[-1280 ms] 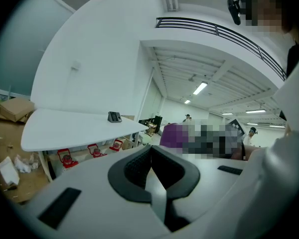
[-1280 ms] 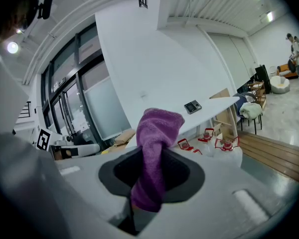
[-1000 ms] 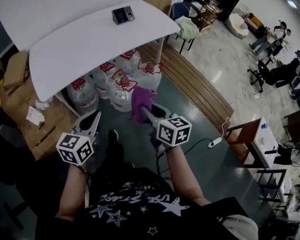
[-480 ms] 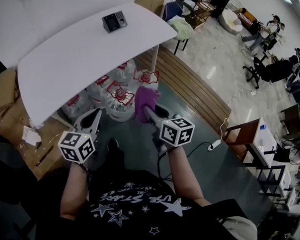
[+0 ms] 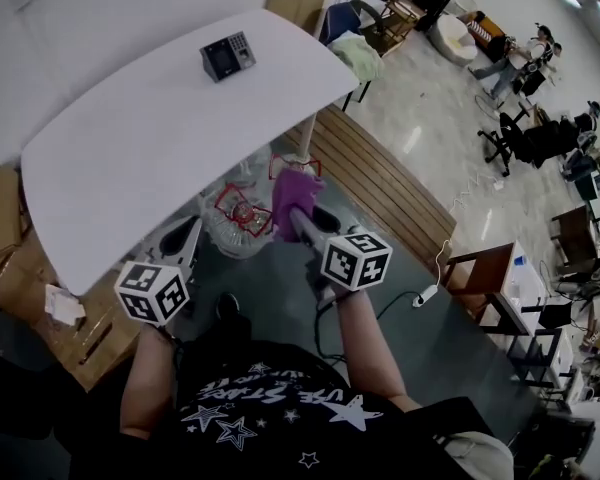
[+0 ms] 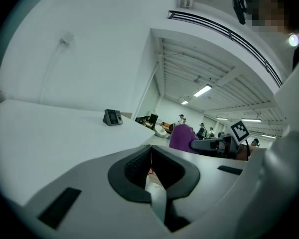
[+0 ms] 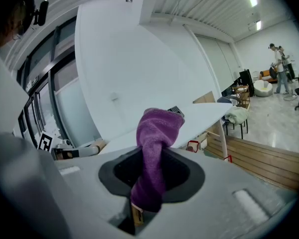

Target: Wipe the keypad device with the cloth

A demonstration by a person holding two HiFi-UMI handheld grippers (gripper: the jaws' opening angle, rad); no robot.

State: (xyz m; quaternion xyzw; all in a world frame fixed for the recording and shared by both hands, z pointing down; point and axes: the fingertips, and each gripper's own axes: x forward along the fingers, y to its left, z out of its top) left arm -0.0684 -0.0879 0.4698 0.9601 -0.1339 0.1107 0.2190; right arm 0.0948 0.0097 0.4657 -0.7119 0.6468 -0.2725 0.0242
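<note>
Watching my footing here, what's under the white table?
Clear water jugs with red markings at the white table's near edge; the tabletop covers whatever lies farther under it.

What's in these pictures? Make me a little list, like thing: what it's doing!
keypad device: sits on the far part of the white table, nothing touching it
purple cloth: pinched in the right gripper, sticking up out of its jaws
left gripper: jaws together, holding nothing
both grippers: by the table's near edge, well apart from the device
under the table: water jugs
wiping: not yet started
</note>
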